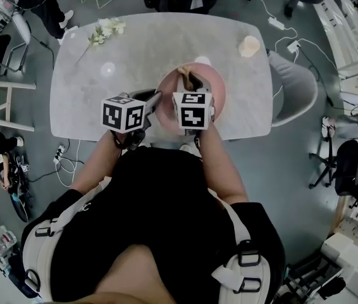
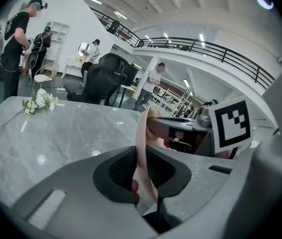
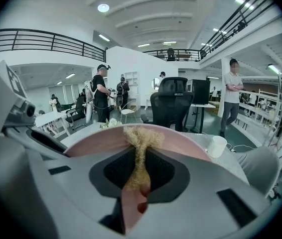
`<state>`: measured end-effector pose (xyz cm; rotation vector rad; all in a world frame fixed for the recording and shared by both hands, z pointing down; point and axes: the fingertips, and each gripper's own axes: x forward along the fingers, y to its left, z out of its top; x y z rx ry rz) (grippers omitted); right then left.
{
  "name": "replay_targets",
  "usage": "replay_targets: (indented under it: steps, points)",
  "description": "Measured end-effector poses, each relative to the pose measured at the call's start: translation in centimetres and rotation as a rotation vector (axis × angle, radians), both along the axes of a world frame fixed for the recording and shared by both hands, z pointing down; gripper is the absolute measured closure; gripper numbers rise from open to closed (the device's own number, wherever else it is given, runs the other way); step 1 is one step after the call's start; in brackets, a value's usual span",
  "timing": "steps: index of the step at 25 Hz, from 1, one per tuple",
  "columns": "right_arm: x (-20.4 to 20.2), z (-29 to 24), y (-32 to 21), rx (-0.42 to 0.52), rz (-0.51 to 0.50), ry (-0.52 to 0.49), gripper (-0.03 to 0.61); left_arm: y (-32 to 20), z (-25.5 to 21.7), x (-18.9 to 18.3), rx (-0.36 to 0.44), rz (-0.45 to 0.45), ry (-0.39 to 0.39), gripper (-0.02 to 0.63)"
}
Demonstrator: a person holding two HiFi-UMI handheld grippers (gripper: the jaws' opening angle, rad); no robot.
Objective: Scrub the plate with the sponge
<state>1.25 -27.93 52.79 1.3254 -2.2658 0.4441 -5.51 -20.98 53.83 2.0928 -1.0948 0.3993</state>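
A pink plate (image 1: 212,86) is held tilted above the grey marble table (image 1: 78,94), near its front edge. My left gripper (image 1: 156,100) is shut on the plate's left rim; in the left gripper view the rim (image 2: 142,133) runs edge-on between the jaws of my left gripper (image 2: 143,176). My right gripper (image 1: 188,82) is shut on a tan, fibrous sponge (image 1: 183,75) that lies against the plate's face. In the right gripper view the sponge (image 3: 140,148) sticks out of my right gripper (image 3: 141,178) over the pink plate (image 3: 98,142).
A white cup (image 1: 250,45) stands at the table's far right and shows again as the cup (image 3: 216,146). White flowers (image 1: 106,30) lie at the far left. A grey chair (image 1: 296,87) stands by the right edge. People and office chairs are around the room.
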Motion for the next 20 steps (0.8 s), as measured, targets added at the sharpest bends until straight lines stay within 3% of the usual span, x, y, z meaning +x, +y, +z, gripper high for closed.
replay_targets:
  steps: [11, 20]
  points:
    - [5.3, -0.2, -1.4, 0.010, 0.125, 0.048, 0.517, 0.3, -1.9, 0.3, 0.011, 0.017, 0.116, 0.557]
    - [8.7, 3.1, -1.0, -0.068, 0.171, 0.132, 0.517, 0.3, -2.5, -0.9, 0.016, -0.036, 0.153, 0.548]
